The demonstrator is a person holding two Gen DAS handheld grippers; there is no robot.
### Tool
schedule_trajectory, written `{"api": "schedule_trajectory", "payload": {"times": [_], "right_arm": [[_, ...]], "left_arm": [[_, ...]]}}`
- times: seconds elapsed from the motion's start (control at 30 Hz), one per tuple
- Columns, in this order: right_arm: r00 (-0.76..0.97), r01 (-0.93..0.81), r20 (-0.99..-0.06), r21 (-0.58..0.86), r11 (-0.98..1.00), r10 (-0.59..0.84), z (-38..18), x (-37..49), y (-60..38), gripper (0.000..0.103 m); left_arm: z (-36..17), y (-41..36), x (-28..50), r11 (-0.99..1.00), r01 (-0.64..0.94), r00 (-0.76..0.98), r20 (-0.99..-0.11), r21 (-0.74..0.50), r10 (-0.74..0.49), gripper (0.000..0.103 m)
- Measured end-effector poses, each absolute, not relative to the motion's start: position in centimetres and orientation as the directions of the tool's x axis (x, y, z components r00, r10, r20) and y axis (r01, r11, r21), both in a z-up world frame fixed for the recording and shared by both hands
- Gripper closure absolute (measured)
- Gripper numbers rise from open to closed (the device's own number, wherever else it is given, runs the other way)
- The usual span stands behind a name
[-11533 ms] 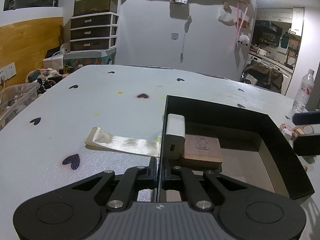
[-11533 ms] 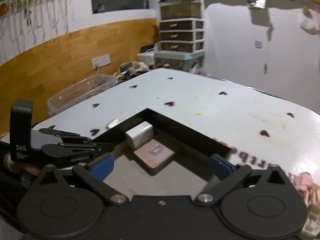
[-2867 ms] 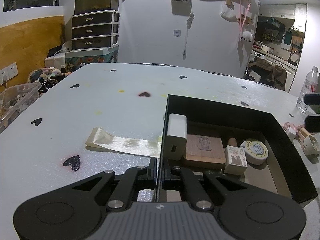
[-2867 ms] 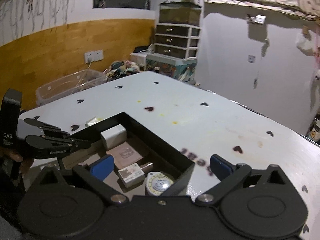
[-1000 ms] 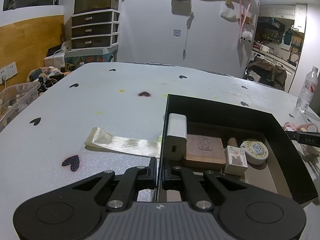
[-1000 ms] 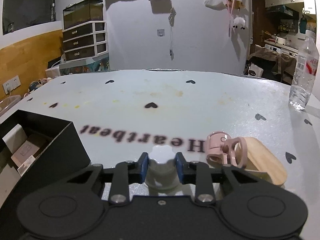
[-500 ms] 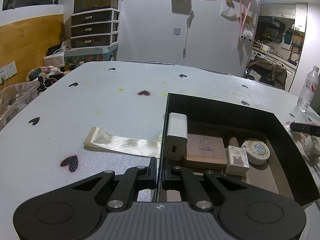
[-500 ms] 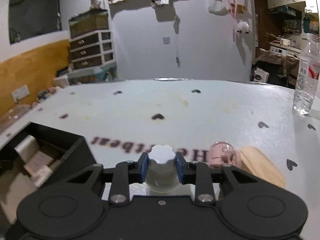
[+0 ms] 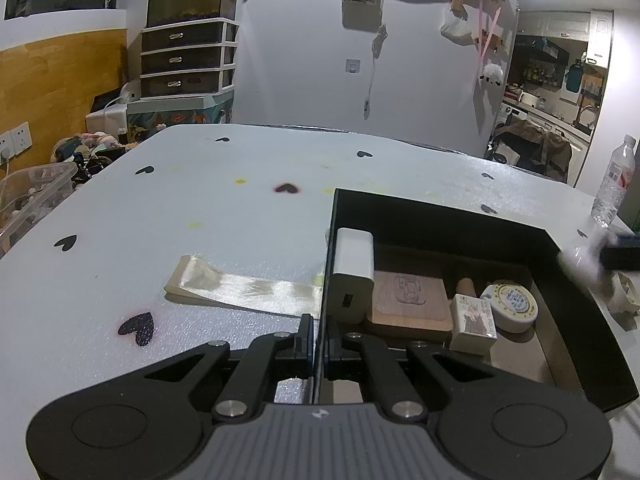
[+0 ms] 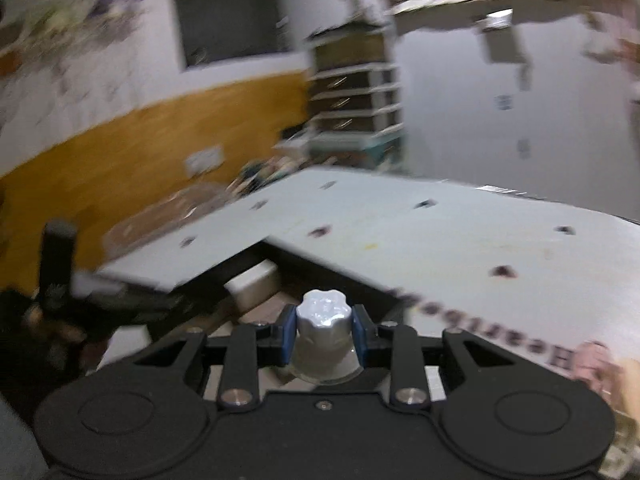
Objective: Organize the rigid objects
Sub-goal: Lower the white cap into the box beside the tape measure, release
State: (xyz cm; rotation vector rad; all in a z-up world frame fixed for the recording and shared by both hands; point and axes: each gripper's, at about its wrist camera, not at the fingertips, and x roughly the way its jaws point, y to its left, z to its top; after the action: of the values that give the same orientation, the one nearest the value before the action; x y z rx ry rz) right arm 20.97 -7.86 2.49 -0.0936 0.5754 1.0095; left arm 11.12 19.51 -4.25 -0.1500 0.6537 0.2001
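Observation:
An open black box (image 9: 440, 204) sits on the white table. It holds a white charger (image 9: 352, 272), a wooden block (image 9: 408, 300), a small cream carton (image 9: 472, 324) and a round tape measure (image 9: 510, 306). My left gripper (image 9: 319, 332) is shut on the box's left wall near its front corner. My right gripper (image 10: 324, 332) is shut on a small white bottle with a scalloped cap (image 10: 324, 312), held above the table and facing the box (image 10: 328, 268). In the left wrist view the bottle (image 9: 580, 264) shows as a blur by the box's right wall.
A cream ribbon (image 9: 244, 290) lies flat left of the box. A water bottle (image 9: 612, 192) stands at the far right table edge. A pale object (image 9: 624, 296) lies right of the box, and blurred pink and wooden pieces (image 10: 596, 364) lie nearby. A plastic bin (image 9: 32, 192) sits off the left edge.
My right gripper has risen with the white bottle and swung left, so its view now faces the box instead of the pink and wooden pieces. The left gripper and box are unmoved.

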Motion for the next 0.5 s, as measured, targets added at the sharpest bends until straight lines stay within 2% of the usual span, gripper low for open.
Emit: {"api": "schedule_trajectory", "payload": {"times": [0.17,0.27,0.5], "right_arm": [[0.298,-0.890,-0.612,0.101,0.445,0.733,2.6,20.3,-4.3,0.073],[0.261,-0.924,-0.645,0.048,0.378,0.718,2.8,19.9,-3.1,0.073],[0.182,-0.957,-0.730,0.024,0.290,0.659,1.4,19.9,-0.3,0.073]], "left_arm": [[-4.3,19.5,11.1,0.970,-0.230,0.778,-0.614,-0.079,0.135,0.100],[-4.3,19.6,11.1,0.969,-0.231,0.781,-0.611,-0.087,0.131,0.100],[-4.4,19.7,11.0,0.970,-0.224,0.783,-0.609,-0.089,0.125,0.100]]}}
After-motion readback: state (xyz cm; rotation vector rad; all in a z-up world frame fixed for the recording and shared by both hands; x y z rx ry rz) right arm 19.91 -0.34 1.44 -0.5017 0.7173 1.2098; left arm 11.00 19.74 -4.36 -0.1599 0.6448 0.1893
